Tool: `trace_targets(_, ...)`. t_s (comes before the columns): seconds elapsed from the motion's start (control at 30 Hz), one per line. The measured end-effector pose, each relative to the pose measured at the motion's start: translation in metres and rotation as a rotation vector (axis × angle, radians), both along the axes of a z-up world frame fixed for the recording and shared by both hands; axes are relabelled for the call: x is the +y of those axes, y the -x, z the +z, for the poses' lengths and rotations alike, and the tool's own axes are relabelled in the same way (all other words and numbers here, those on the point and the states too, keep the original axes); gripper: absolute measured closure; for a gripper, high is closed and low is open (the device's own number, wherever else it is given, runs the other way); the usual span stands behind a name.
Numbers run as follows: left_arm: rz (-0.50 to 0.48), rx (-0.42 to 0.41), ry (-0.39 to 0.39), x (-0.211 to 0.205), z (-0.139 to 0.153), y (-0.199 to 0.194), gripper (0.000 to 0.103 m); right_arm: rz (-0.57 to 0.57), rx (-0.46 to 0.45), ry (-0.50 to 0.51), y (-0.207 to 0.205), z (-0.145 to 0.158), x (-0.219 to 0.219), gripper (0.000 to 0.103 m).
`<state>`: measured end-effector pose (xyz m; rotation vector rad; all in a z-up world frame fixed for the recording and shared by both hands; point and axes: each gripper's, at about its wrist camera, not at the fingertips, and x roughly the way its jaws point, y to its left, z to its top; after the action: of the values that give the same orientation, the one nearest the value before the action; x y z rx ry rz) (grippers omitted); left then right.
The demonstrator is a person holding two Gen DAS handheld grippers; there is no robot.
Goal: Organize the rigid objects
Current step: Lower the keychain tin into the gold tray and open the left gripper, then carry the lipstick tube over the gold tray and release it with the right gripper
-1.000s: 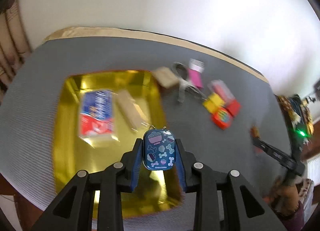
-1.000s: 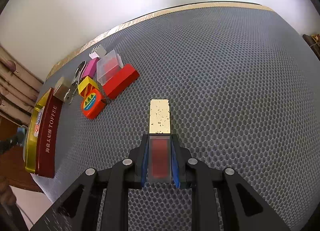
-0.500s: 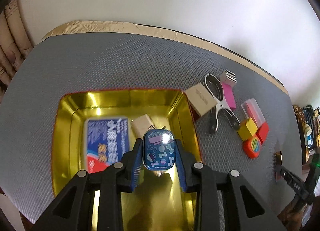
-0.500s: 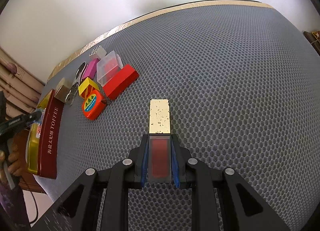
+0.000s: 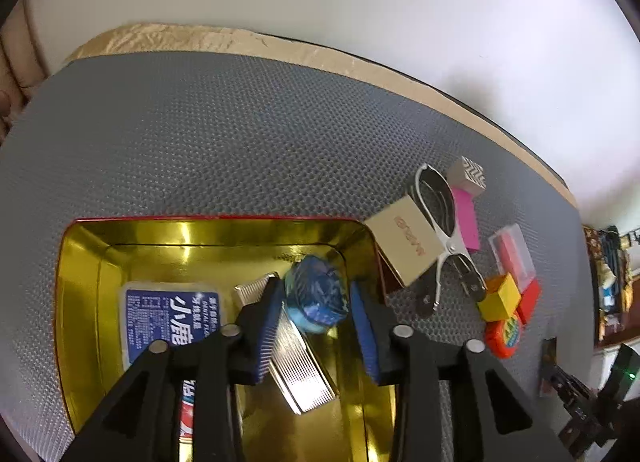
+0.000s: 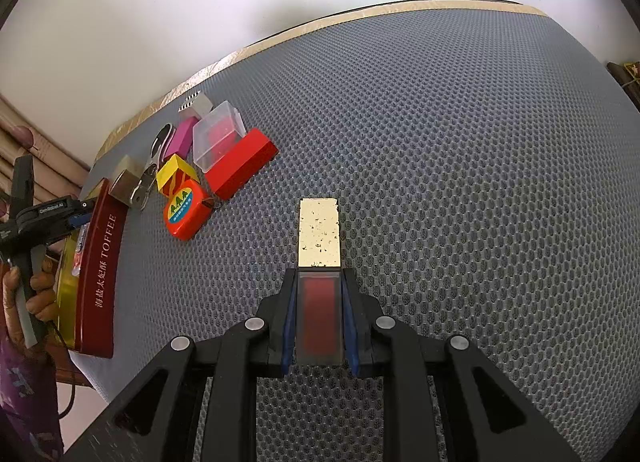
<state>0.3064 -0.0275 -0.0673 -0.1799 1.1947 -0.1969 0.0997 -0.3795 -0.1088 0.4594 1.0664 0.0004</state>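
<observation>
In the left wrist view my left gripper (image 5: 316, 326) hangs over the gold tin tray (image 5: 80, 262). Its jaws are opening, and the small blue patterned tin (image 5: 316, 298), blurred and tilted, sits loose between the pads with a gap on each side. Under it in the tray lie a blue-and-white plastic box (image 5: 168, 314) and a ribbed silver case (image 5: 300, 366). In the right wrist view my right gripper (image 6: 319, 326) is shut on a clear case with a red inside and a gold end (image 6: 319, 230), above the grey mesh mat (image 6: 460, 182).
Right of the tray lie a beige box (image 5: 404, 240), a metal clip (image 5: 440, 238), a pink block (image 5: 466, 218), a clear box (image 5: 512, 254), a yellow cube (image 5: 500, 296), a red block (image 6: 240, 164) and an orange tape measure (image 5: 504, 334). The mat's far edge meets a white wall.
My left gripper moved over the gold tray and came lower. Its jaws spread and let go of the blue tin, which now tips between them. The right gripper has not moved.
</observation>
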Motion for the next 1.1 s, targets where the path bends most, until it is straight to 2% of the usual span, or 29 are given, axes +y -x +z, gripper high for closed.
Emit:
trace_targets(0.13,0.007,0.011,0.037,0.007,0.004,0.009,0.063,0.001,-0.001,0.006,0.000,0.000,0.001,0.084)
trace_targets(0.23,0.041,-0.019,0.054,0.016,0.014,0.033,0.063,0.002,0.001,0.012,0.000,0.000,0.002,0.084)
trace_targets(0.4,0.121,-0.124,-0.025,0.037,0.040,0.091,0.063,-0.001,0.010,0.009,-0.002,0.000,0.002,0.084)
trace_targets(0.47,0.150,-0.149,-0.055,0.047,0.046,0.113,0.058,-0.005,0.015,-0.019,-0.002,-0.001,0.000,0.084)
trace_targets(0.6,0.205,-0.162,-0.071,0.068,0.049,0.155,0.056,-0.009,0.024,-0.074,0.001,-0.001,-0.001,0.084)
trace_targets(0.8,0.246,-0.155,-0.095,0.089,0.046,0.190,0.056,0.007,0.017,-0.183,0.008,0.011,0.010,0.084)
trace_targets(1.0,0.295,-0.188,-0.184,0.105,0.048,0.205,0.056,0.113,-0.008,-0.307,-0.004,0.047,0.059,0.084)
trace_targets(1.1,0.339,-0.217,-0.223,0.113,0.050,0.208,0.056,0.208,-0.023,-0.358,-0.023,0.069,0.103,0.084)
